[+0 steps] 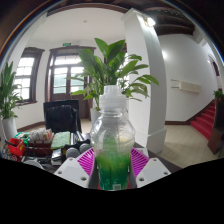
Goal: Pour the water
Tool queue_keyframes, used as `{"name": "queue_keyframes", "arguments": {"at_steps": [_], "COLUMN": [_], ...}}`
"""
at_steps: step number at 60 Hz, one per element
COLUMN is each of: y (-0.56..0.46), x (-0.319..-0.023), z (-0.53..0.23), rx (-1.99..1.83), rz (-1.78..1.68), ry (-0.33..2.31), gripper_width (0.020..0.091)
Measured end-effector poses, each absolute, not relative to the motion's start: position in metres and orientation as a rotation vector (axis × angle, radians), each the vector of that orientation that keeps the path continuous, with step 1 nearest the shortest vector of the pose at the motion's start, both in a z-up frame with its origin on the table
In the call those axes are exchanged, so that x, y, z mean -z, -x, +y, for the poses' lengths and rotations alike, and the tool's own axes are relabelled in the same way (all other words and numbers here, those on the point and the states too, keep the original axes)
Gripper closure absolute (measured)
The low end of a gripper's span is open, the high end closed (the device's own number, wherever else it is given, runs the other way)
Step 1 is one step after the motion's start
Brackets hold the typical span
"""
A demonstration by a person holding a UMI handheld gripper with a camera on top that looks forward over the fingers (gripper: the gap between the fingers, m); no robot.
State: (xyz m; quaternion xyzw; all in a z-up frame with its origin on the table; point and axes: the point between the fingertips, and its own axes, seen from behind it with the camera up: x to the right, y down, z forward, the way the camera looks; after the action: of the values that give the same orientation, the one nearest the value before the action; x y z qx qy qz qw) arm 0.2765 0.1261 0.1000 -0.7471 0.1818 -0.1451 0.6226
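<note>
A clear plastic bottle (pixel 112 140) with a white cap and a green label stands upright between my two fingers, held up in the air. Both magenta pads (pixel 87 160) press against its sides, so my gripper (pixel 112 165) is shut on it. The bottle's base is hidden below the fingers. No cup or other vessel shows in the gripper view.
A tall potted green plant (pixel 112 68) rises behind the bottle. To the left is a table (pixel 40 140) with a dark screen (pixel 60 116) and small clutter. A white pillar (pixel 142 80) and red stairs (pixel 205 120) lie to the right, windows (pixel 62 75) behind.
</note>
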Motion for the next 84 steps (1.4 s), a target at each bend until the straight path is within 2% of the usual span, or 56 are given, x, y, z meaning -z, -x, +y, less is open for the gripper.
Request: {"name": "queue_keyframes", "arguments": {"at_steps": [5,10,14,31,48,63,73,84], "y": [-0.276,-0.274,-0.271,-0.194,-0.063,0.036,0.069,0.075], "x": [-0.093,-0.075,-0.071,-0.091,-0.146,-0.214,-0.237,-0.241], "z": [0.126,0.12,0.109,0.015,-0.087,-0.122,-0.139,-0.145], "rx": [0.323,0.327,0.362,0.292,0.129,-0.029,-0.056,-0.031], "rz": [0.427,0.428,0.402,0.354,0.188,0.058,0.008,-0.024], "ry": [1.752,1.83,1.865,1.881,1.936,1.846,1.824,1.816], "gripper_width": [0.0562,0.0364,0.0242,0.0252,0.0254,0.0258,0.0257,0.0259]}}
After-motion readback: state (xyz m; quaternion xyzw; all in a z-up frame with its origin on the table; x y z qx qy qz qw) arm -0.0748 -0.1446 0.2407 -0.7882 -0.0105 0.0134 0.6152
